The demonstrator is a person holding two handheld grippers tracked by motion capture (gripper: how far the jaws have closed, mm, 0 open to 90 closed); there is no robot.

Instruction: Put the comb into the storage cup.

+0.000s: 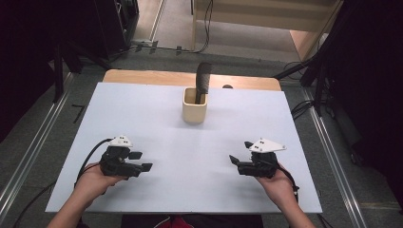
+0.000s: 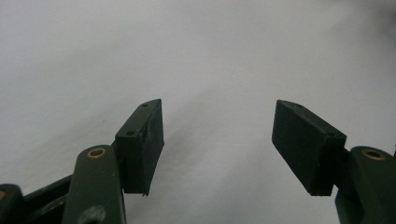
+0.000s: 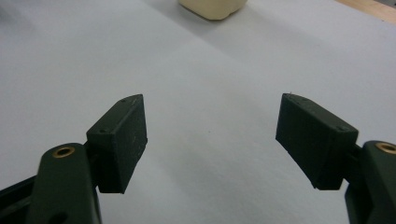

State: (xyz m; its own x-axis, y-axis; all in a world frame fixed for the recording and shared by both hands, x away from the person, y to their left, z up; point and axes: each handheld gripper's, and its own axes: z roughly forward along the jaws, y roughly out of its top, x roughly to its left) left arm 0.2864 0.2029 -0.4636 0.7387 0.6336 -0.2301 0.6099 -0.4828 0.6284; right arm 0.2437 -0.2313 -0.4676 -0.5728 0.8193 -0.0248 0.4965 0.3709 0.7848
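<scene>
Both grippers, left [image 1: 141,161] and right [image 1: 240,152], fingers released, empty; next I reach far to the brush [image 1: 203,80] in the cup [image 1: 194,112].

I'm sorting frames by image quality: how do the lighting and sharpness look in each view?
High view: the white table is evenly lit, the surroundings fall off to near black, and the cup casts only a faint shadow. Left gripper view: a soft grey surface with dim corners. Right gripper view: the cup at the top edge looks slightly soft.

A brush [image 1: 203,80] stands in a holder [image 1: 195,110] mid-table [image 1: 142,109], behind both tongs.
</scene>
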